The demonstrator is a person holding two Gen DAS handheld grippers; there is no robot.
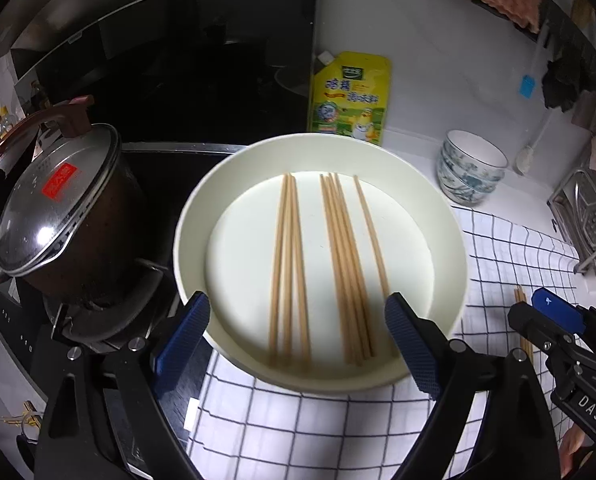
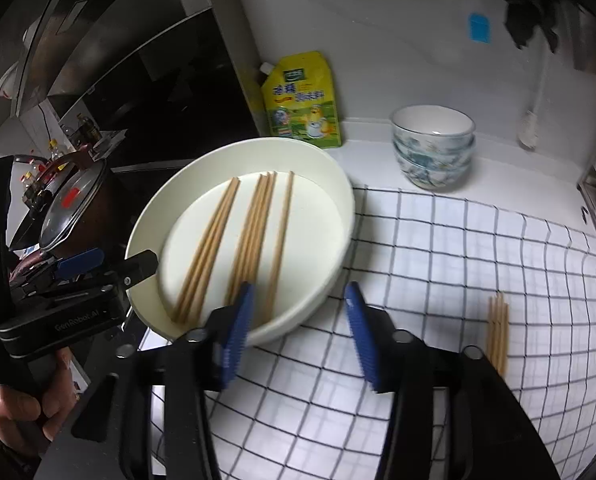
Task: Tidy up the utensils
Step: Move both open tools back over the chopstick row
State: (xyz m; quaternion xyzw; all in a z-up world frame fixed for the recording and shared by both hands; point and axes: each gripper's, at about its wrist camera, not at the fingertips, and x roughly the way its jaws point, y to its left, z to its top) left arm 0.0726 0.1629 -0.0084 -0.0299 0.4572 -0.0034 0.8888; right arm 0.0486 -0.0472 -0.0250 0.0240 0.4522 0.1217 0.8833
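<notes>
A round white tray (image 1: 454, 248) (image 2: 338, 208) sits on a checked cloth (image 1: 298, 428) (image 2: 458, 248). Several wooden chopsticks (image 1: 290, 264) (image 2: 254, 224) lie in it in three groups. A few more chopsticks (image 2: 497, 330) (image 1: 519, 295) lie on the cloth to the right of the tray. My left gripper (image 1: 298, 320) is open and empty over the tray's near edge. My right gripper (image 2: 300, 322) is open and empty at the tray's near right rim; it also shows at the right in the left wrist view (image 1: 546, 312).
A dark pot with a glass lid (image 1: 58, 208) (image 2: 72, 208) stands on the stove left of the tray. A yellow seasoning pouch (image 1: 348, 96) (image 2: 302, 100) leans on the back wall. Stacked bowls (image 1: 472, 166) (image 2: 434, 146) stand at back right. A metal rack (image 1: 590, 220) is far right.
</notes>
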